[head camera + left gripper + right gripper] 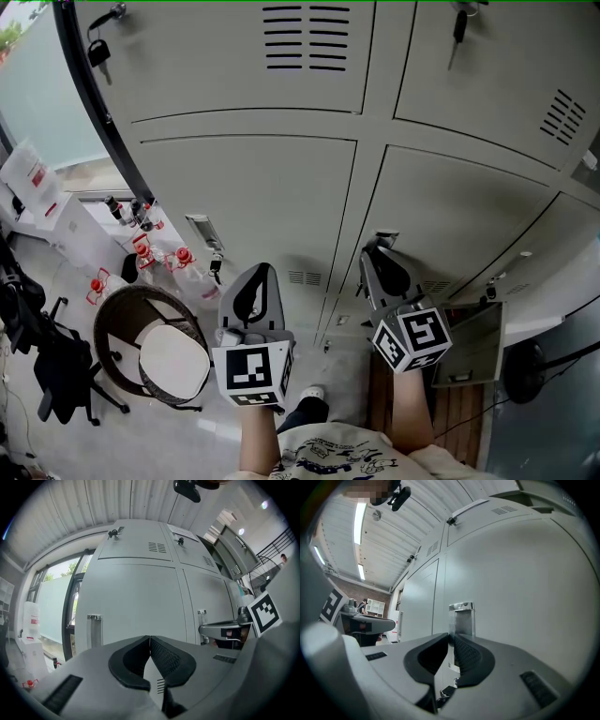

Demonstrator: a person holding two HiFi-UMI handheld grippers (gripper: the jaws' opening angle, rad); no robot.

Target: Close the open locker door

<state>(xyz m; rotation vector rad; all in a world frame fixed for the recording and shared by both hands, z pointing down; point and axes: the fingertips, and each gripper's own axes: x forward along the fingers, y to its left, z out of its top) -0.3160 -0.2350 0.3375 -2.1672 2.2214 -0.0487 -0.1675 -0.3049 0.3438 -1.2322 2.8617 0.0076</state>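
Both grippers are held level, noses toward the bank of pale grey steel lockers [253,187]. Landmark is the recessed bright-metal pull handle [461,616] on the middle door of the second locker column.

- Right gripper [450,637]: just short of the handle and slightly below it. Its jaws are clenched on nothing, and the handle shows behind the tips, not between them. Whether they touch the door I cannot tell. The closed tips make a blunt nose, probably kept so for pushing rather than gripping.
- Left gripper [149,638]: well left of the handle, facing the neighbouring column's door. Its jaws are pressed together too, and empty. It looks merely carried alongside.
- Task's thing: a dull grey sheet-metal panel [472,342], below and right of the handle, stands out from the locker face. I take it for the open door, swung out low down. Neither gripper touches it.

Judgement: closing has not begun. The right gripper is the nearer, and would have to drop down and right of the handle to reach the panel's outer face and press it home.
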